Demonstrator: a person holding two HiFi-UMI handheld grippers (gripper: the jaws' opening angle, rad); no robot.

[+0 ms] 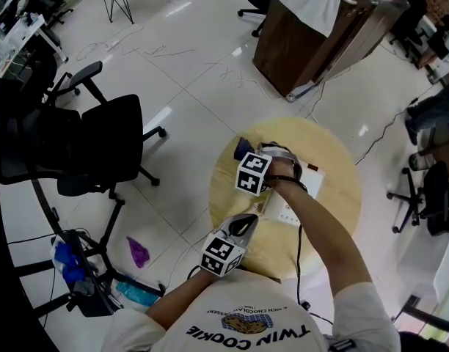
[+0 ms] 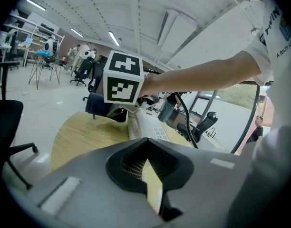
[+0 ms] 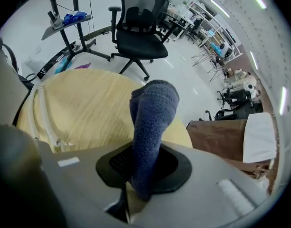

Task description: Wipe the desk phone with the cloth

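Observation:
A white desk phone (image 1: 285,211) lies on the round wooden table (image 1: 334,174), partly hidden under the person's right forearm. My right gripper (image 1: 248,156) hovers over the phone's far end, shut on a dark blue cloth (image 1: 243,147). In the right gripper view the cloth (image 3: 152,122) stands up out of the shut right gripper (image 3: 144,167), with the phone's coiled cord (image 3: 41,113) at the left. My left gripper (image 1: 243,224) is at the table's near edge, shut and holding nothing. In the left gripper view the left gripper (image 2: 146,141) points at the phone (image 2: 148,125).
A black office chair (image 1: 100,134) stands left of the table, also seen as the chair (image 3: 140,27). A brown cabinet (image 1: 312,35) draped with a white cloth stands beyond the table. A purple scrap (image 1: 136,251) and loose cables lie on the floor.

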